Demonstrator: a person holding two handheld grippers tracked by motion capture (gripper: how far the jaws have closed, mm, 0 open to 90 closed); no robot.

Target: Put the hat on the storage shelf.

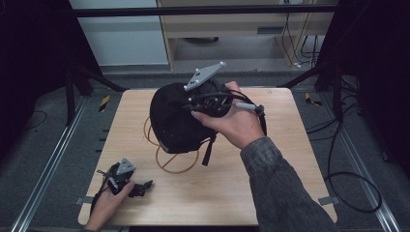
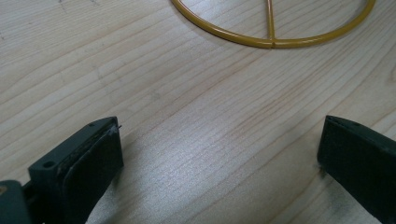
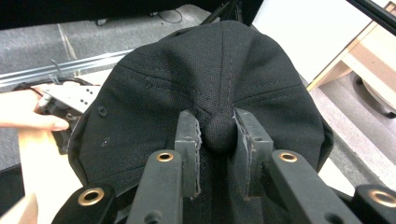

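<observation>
the right gripper (image 3: pixel 219 140) clamps the top button of a black fabric cap (image 3: pixel 205 74); at seven o'clock, the left gripper (image 2: pixel 219 154) rests spread apart on the pale wooden table (image 2: pixel 187 116).

Yellow wire stand (image 1: pixel 170 153) partly under cap (image 1: pixel 176 116)

Left hand (image 1: pixel 107 202): enters from the bottom left corner of the high view, fingers wrapped around the left gripper (image 1: pixel 140 187), which lies low with its grey plate up. Jaws: set wide apart, pads facing each other, nothing between them.

Right hand (image 1: pixel 235 123): raised near centre, palm turned inward, forearm in a grey sleeve (image 1: pixel 275 183) running in from the bottom right. It grips the right gripper (image 3: pixel 220 131), grey plate tilted upward at the top. Jaws: drawn close together, pinching the button on the crown of a black cap (image 3: pixel 187 84).
</observation>
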